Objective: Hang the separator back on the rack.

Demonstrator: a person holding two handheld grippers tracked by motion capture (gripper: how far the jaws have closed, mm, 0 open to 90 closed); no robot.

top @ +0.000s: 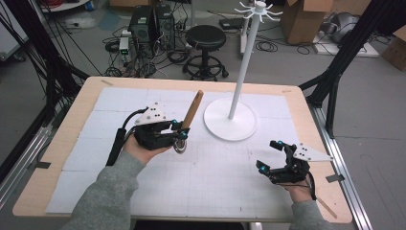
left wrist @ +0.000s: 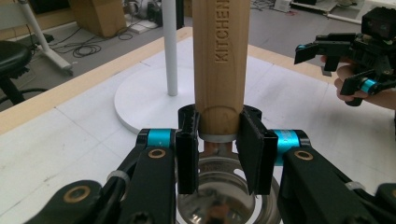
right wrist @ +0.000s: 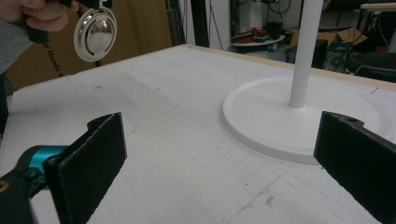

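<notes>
— Wood first, on the left: the wooden handle [top: 192, 109] of a kitchen tool stands tilted in the left gripper [top: 181, 130], clamped right at its lower end, just above the metal collar.

— And the steel part below it?

— That's the tool's round metal head [top: 180, 146], hanging under the jaws, lifted off the white mat [top: 215, 165]. So the pickup looks done.

— What's further right?

— The white stand [top: 231, 125] with its round base on the mat, a pole rising to a ring of hooks [top: 259, 10] at the top. My guess is the tool is meant to hang there; nothing hangs on it yet.

— And the far right?

— The right gripper [top: 269, 155] rests low near the table's near edge, jaws spread wide and empty, well apart from the tool.

— So what's left?

— Carrying the tool over to the stand and hooking it on, I'd judge.
</notes>
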